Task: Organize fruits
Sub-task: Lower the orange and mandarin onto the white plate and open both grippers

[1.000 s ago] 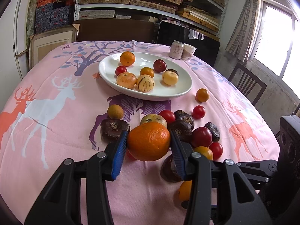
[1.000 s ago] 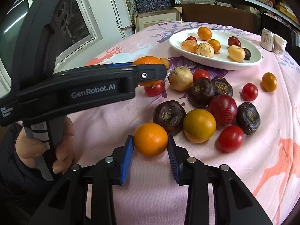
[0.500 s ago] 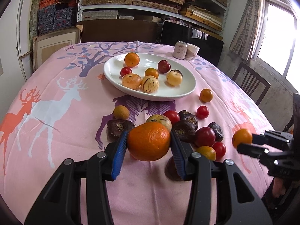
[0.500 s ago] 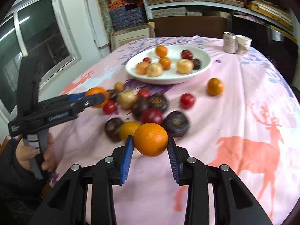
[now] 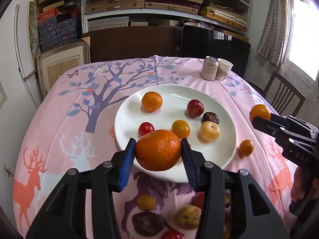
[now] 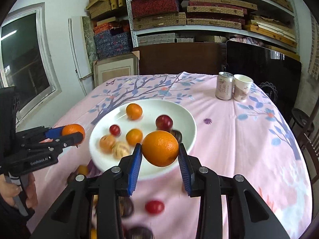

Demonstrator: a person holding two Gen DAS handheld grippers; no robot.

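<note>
Fruits: one round orange (image 5: 158, 149) is pinched between the blue pads of the left tool (image 5: 157, 155), held over the near rim of the white oval plate (image 5: 127, 109); a second orange (image 6: 160, 148) is pinched by the right tool (image 6: 160, 159), likewise above that plate. "GenRobot.AI" is printed on the left tool's side. Beyond, on the pink deer-print counter (image 5: 59, 109), stands a pale drink can (image 6: 224, 88), its lettering too small to read.

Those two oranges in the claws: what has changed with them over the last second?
Both were carried up off the pile of loose fruit towards the white plate. The left claw now holds its orange over the plate's near rim; the right claw has lifted its orange from the cloth and brought it to the plate too. Neither was let go. The plate's fruit, the can and the paper cup stayed put.
</note>
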